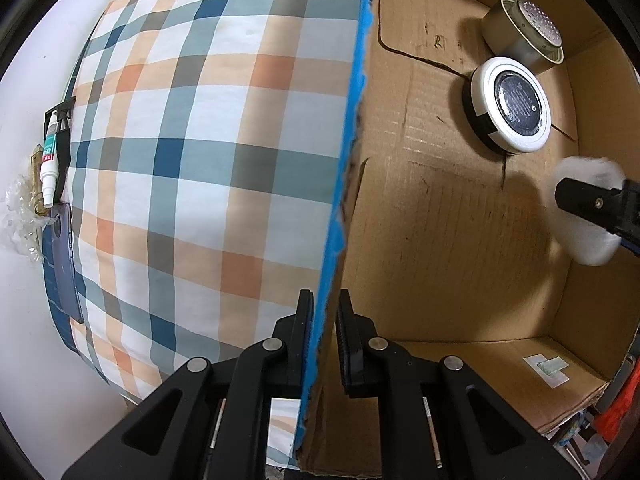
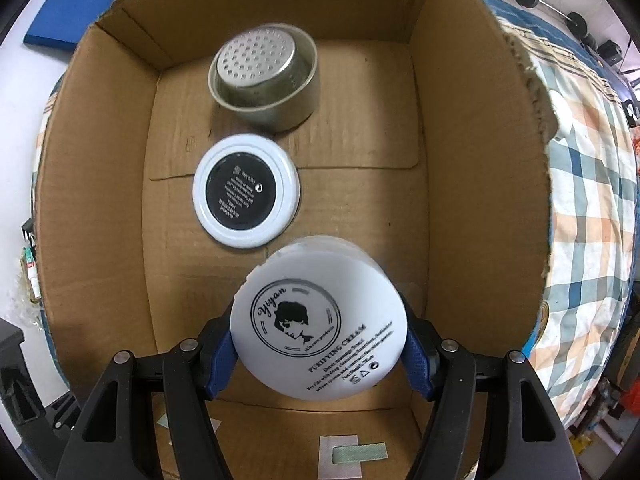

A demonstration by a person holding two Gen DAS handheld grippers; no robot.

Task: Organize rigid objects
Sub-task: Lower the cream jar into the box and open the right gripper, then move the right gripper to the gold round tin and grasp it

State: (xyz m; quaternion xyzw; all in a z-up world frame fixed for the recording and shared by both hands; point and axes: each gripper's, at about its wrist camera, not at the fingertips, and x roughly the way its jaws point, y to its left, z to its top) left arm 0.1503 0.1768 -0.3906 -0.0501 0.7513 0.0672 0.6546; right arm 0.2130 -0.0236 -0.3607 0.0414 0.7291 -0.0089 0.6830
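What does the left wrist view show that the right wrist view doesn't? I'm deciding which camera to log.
Only the left: the left gripper straddling the box wall. Only the right: the printed label on the cream jar held by the right gripper, and dumbbells. Both: the metal tin and white-rimmed jar in the cardboard box.

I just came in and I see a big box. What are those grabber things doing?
A person is packing hard things into a cardboard box on a checked bedspread. The right gripper holds a white cream jar over the box floor. The left gripper has its jaws either side of the box's blue-taped wall. A metal tin and a black-and-white jar are already inside.
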